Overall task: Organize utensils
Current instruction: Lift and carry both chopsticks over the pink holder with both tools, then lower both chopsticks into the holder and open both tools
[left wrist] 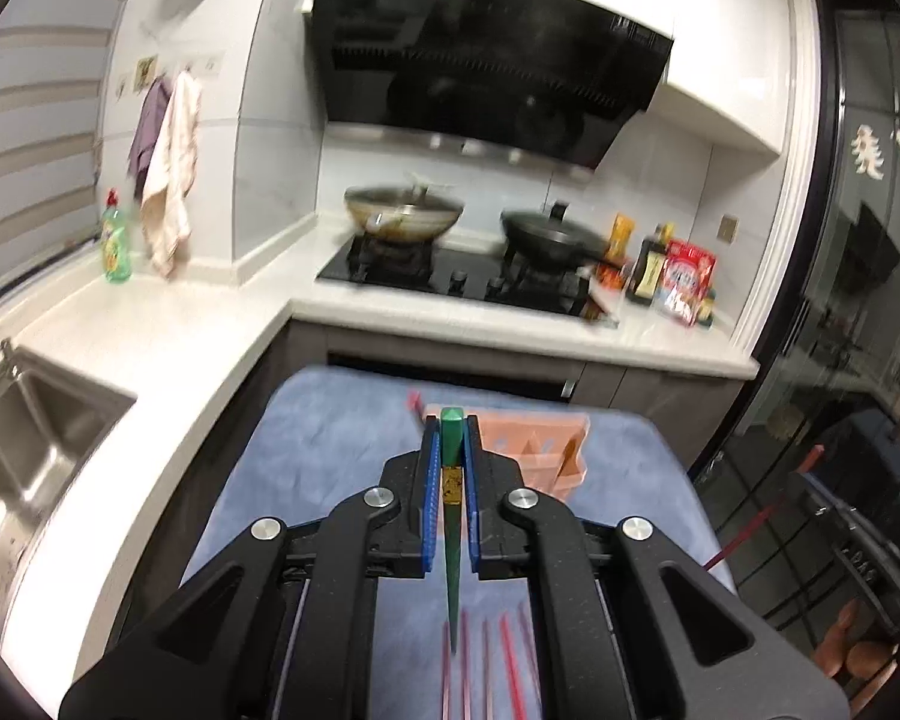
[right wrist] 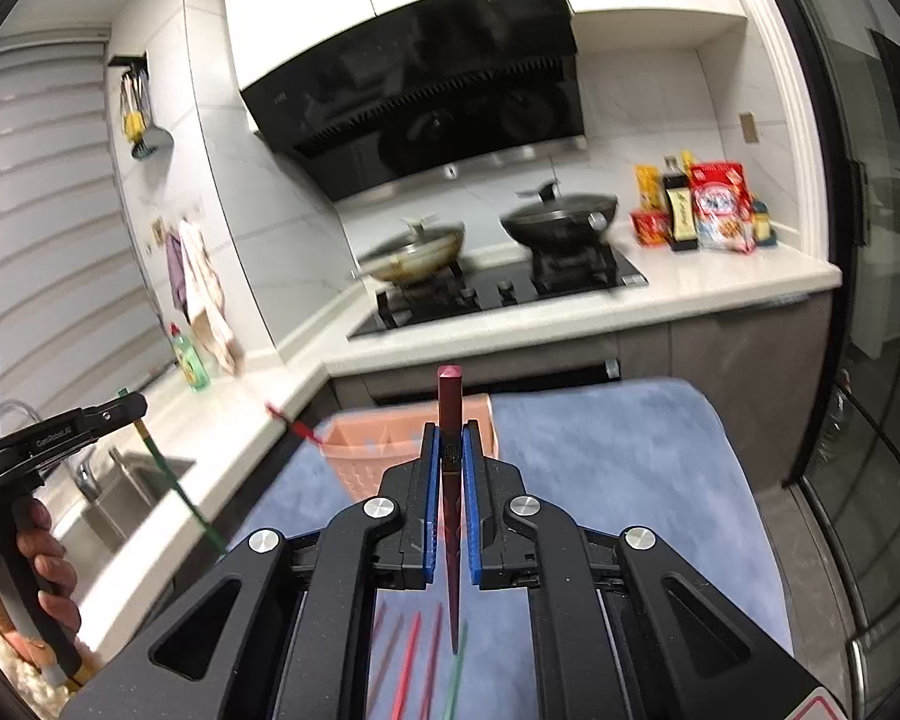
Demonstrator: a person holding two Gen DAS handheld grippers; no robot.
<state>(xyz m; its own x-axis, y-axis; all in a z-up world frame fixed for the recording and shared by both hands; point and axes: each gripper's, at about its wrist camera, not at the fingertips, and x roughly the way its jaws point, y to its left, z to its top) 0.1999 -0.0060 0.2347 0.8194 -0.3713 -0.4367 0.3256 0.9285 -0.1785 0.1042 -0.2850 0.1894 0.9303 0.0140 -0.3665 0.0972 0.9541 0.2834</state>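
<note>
Kitchen corner with a white worktop (left wrist: 222, 336), steel sink (left wrist: 24, 444) at left, gas hob (left wrist: 456, 279) carrying two pans under a black hood (left wrist: 486, 60). In front, a blue mat (left wrist: 330, 462) bearing a pink utensil holder (left wrist: 534, 444). Left tool (left wrist: 450, 468) pinched on a green chopstick (left wrist: 451, 516), thick end forward, tip pointing down. Right tool (right wrist: 450, 468) clamped on a dark red chopstick (right wrist: 450, 480), held the same way, just before the holder (right wrist: 384, 444). More red chopsticks (left wrist: 510, 666) lying loose on the mat beneath, blurred. Left tool (right wrist: 132, 405) also seen from the right wrist, raised beside the sink.
</note>
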